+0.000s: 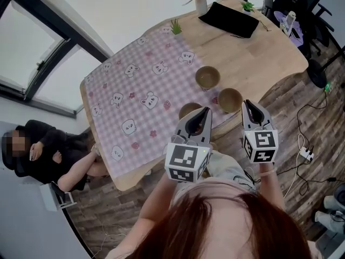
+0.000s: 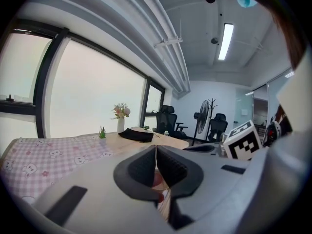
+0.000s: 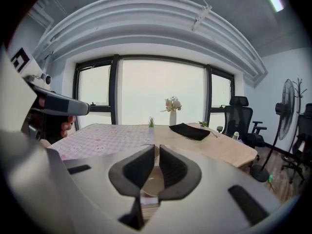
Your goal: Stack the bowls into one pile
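You are holding both tools up over the near edge of the bench [image 1: 269, 53], side by side and well above the bowls. The left tool [image 1: 204, 112] is showing its two dark pads pressed together at the tips in the left gripper view [image 2: 156, 149], gripping nothing. The right tool [image 1: 249, 106] is likewise closed and empty in the right gripper view [image 3: 157, 149], with its pads meeting at the front.

Three brown bowls are sitting apart on the bench, none stacked. The far bowl [image 1: 207, 77] is resting at the edge of the pink checked cloth [image 1: 140, 85]. The right-hand bowl [image 1: 230, 99] is standing on bare wood nearer to you, just to the left of the right tool's tips. The near bowl [image 1: 188, 110] is lying on the cloth and is partly hidden behind the left tool. In the right gripper view the right-hand bowl [image 3: 152, 182] is peeking through the opening behind the pads, beneath the tool and not touched by it.

At the far end of the bench a white vase of flowers [image 1: 200, 3] is standing beside a flat black pouch [image 1: 229, 19], and a small green plant [image 1: 176, 27] is sitting near the cloth's far edge. A person in dark clothing [image 1: 48, 147] is sitting at the left of the bench.
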Demonstrator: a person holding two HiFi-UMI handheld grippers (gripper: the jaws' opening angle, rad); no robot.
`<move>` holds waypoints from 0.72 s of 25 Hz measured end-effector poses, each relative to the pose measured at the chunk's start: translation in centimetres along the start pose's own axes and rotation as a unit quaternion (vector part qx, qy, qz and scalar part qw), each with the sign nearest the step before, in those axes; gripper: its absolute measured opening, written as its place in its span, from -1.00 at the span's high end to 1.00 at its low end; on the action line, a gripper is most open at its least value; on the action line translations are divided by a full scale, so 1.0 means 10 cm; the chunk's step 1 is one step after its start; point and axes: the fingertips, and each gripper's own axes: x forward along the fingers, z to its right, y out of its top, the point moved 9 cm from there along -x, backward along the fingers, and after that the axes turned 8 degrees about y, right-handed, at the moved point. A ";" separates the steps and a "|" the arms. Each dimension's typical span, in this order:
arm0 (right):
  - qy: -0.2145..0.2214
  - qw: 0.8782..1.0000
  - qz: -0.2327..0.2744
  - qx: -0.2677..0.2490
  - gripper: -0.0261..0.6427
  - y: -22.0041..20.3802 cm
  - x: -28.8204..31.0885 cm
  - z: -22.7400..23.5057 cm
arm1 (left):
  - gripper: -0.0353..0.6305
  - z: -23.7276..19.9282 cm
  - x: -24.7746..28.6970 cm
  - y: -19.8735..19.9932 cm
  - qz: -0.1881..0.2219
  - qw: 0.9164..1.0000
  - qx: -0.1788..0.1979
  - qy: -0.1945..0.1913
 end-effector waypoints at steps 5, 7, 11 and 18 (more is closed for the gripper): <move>0.011 0.999 -0.032 -0.006 0.81 -0.10 0.20 0.16 | 0.86 -0.02 0.18 0.03 -0.004 1.000 -0.001 0.001; 0.015 0.999 -0.044 -0.007 0.78 -0.14 0.28 0.21 | 0.86 -0.02 0.25 0.03 -0.007 1.000 -0.002 0.000; 0.020 0.998 -0.064 -0.002 0.76 -0.23 0.41 0.33 | 0.86 -0.02 0.37 0.03 -0.011 1.000 -0.001 -0.001; 0.029 0.995 -0.096 0.019 0.72 -0.42 0.56 0.48 | 0.86 -0.01 0.55 0.01 -0.020 1.000 -0.003 0.001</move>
